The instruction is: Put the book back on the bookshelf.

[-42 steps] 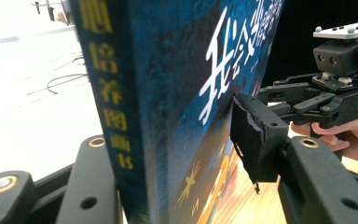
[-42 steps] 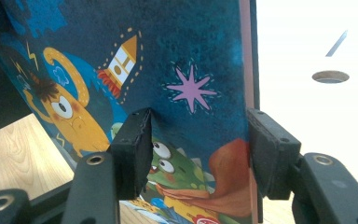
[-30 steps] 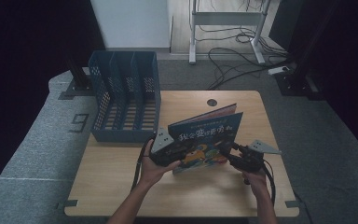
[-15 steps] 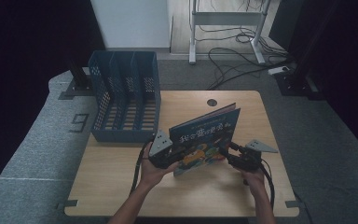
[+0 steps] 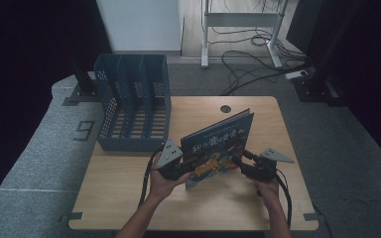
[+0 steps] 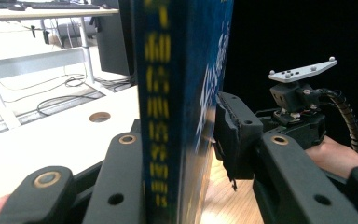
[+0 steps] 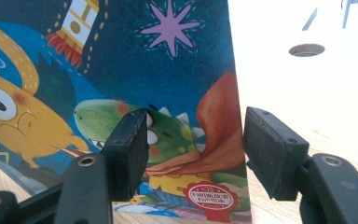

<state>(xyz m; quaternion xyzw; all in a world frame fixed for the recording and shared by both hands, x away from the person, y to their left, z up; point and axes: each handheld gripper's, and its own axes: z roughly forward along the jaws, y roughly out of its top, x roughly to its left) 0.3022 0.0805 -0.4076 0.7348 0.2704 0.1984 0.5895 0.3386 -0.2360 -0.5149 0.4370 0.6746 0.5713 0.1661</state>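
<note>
A blue picture book (image 5: 218,141) with a cartoon cover stands tilted on its lower edge on the wooden table (image 5: 129,198). My left gripper (image 5: 184,167) is shut on the book's lower left corner, at the spine. In the left gripper view the spine (image 6: 161,116) sits clamped between the two jaws of my left gripper (image 6: 182,140). My right gripper (image 5: 239,160) is at the book's lower right edge. In the right gripper view my right gripper (image 7: 196,144) is open. The cover's edge (image 7: 214,121) lies in the gap behind the jaws, and neither pad presses on it.
A blue mesh file rack (image 5: 131,101) with three slots stands at the table's back left, close behind the book. A round cable hole (image 5: 225,108) is in the tabletop behind the book. A metal desk frame and cables (image 5: 238,49) are on the floor beyond.
The book has tipped slightly more upright, its top edge a little higher. Both grippers have hardly shifted.
</note>
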